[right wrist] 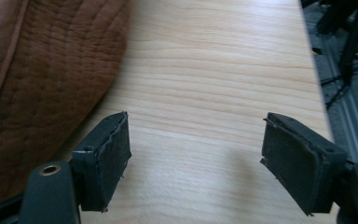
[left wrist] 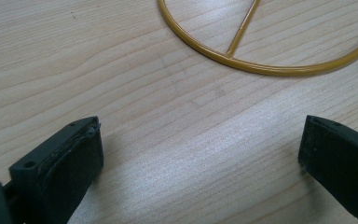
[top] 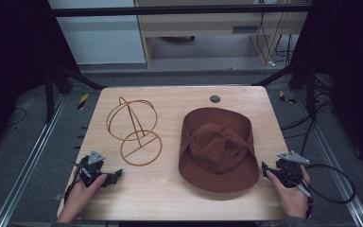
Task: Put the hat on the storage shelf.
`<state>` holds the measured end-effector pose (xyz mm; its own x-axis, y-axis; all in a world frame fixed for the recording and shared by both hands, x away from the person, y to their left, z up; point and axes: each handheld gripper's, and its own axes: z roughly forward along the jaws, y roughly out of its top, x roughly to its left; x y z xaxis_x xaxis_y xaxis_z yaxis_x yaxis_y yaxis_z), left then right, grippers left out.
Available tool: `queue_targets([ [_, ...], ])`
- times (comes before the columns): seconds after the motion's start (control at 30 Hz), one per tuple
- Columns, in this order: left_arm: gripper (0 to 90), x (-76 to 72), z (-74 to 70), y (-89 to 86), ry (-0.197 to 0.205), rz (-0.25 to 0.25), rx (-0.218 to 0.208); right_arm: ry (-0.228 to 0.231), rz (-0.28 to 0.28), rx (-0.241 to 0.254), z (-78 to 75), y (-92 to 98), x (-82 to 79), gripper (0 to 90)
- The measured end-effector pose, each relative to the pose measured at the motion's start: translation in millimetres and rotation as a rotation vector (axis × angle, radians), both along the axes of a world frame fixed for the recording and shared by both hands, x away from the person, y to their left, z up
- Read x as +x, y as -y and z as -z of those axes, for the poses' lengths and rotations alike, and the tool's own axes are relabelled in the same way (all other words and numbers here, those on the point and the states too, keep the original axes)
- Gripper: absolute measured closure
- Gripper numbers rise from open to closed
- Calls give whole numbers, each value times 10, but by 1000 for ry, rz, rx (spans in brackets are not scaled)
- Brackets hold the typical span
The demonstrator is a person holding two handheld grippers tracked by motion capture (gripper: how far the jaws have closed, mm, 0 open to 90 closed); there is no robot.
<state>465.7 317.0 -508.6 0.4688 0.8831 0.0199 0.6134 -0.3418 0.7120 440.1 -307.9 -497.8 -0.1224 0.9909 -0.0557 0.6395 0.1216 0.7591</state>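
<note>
From the high view we saw the hat (top: 219, 150) flat on the table (top: 170, 198), w/ the wire stand (top: 134, 130) to its left; both grippers (top: 105, 176) (top: 266, 169) idle, approach not begun. Left gripper view: jaws wide, empty, stand ring (left wrist: 261, 70) ahead. Right gripper view: jaws wide, nothing held, hat brim (right wrist: 51, 70) just left of the fingers (right wrist: 109, 154); next we'd prob. need to pinch the brim.
</note>
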Motion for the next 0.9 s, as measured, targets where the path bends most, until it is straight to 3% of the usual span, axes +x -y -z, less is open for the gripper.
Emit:
queue_targets([
  [0.13,0,0,-1,-2,-1,2,3,4,38,-38,-75,49,-50,264],
  [0.3,0,0,-2,-3,-1,2,3,5,-14,-21,-246,34,-122,237],
  [0.4,0,3,-2,2,-1,-3,2,-11,-77,-25,-416,-26,-131,191],
  [0.47,0,2,-1,3,-1,-4,2,-46,-130,-40,-502,-70,-110,160],
  [0.5,0,2,-1,3,-1,-4,2,-46,-130,-40,-502,-70,-110,160],
  [0.57,0,3,-1,3,0,-4,2,-46,-197,-71,-637,-125,-104,124],
  [0.73,0,2,-1,3,-1,-4,2,-55,-278,-99,-811,-178,-87,108],
  [0.77,0,2,-2,3,-1,-4,3,-73,-312,-107,-884,-218,-66,120],
  [0.87,0,0,-1,4,-1,-5,2,-87,-335,-120,-945,-261,-48,150],
  [0.9,0,-1,-1,4,-1,-5,2,-104,-367,-141,-1011,-328,-26,195],
])
